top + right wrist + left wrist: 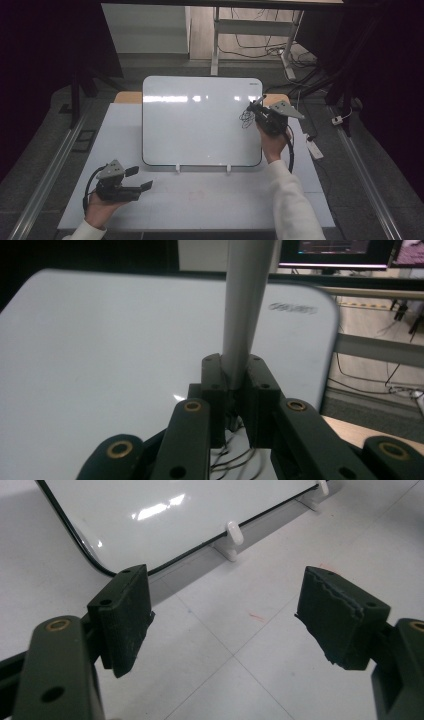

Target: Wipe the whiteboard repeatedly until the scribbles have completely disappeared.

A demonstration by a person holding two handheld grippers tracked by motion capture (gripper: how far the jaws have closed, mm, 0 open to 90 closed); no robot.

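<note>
Right gripper view: a grey marker (245, 305) is pinched between the pressed-together jaws of the right gripper (235, 375), over the right side of the whiteboard (200, 120). A small dark scribble (246, 118) sits beside it; most of the board is bare, so the drawing looks barely begun. The left gripper (140, 178) rests spread and empty on the table (210, 200).

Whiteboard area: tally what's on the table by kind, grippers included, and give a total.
Whiteboard: 1
White support clips at its lower edge: 2
Marker, held by the right gripper: 1
Scribble on the board: 1
Grippers: 2, the left gripper open, the right gripper shut on the marker
Total: 7
</note>
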